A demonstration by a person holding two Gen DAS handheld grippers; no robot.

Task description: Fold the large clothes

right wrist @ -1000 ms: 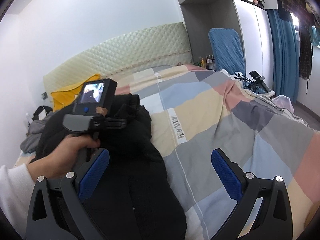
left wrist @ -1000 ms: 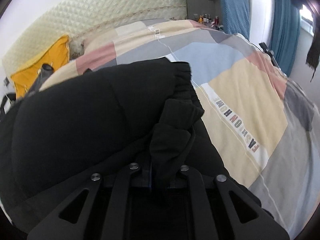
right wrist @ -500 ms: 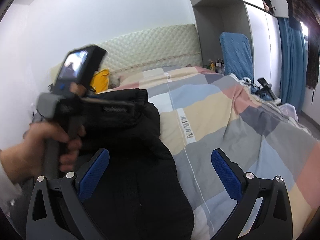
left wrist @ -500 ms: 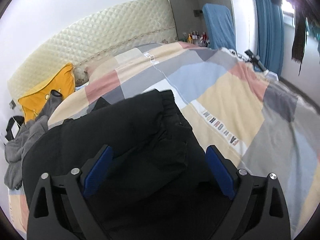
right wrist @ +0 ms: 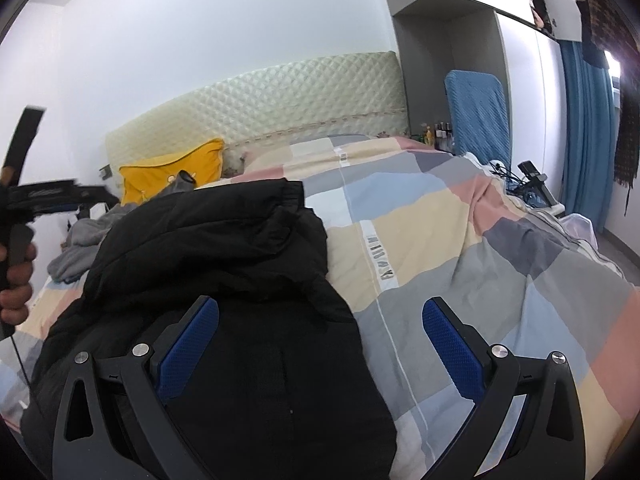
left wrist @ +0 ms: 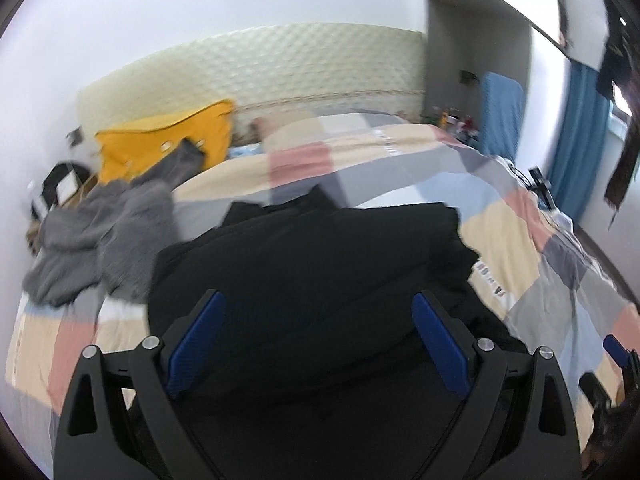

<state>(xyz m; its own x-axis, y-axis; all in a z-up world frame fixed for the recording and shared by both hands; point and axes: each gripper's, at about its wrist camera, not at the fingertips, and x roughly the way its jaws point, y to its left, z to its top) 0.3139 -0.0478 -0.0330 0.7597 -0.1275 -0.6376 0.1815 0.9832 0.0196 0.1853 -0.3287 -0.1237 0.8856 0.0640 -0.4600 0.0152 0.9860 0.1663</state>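
Coat [right wrist: 208, 264]: black, padded — lies in a bunched heap on the bed's near left part, its ribbed hem toward the headboard.
Bed [right wrist: 460, 248]: covered by a patchwork quilt of beige, grey, pink and pale blue blocks.
Left gripper [left wrist: 316, 340]: jaws spread wide, nothing between the blue pads; it hangs above the coat, not touching. The picture is smeared.
Left hand [right wrist: 16, 276]: at the far left edge of the right wrist view, wrapped round the gripper's handle.
Right gripper [right wrist: 320, 344]: jaws spread wide and empty — left pad over the coat, right pad over the quilt.
Grey garment [left wrist: 100, 240]: crumpled left of the coat.
Pillow [right wrist: 172, 172]: yellow, against the headboard [right wrist: 280, 100].
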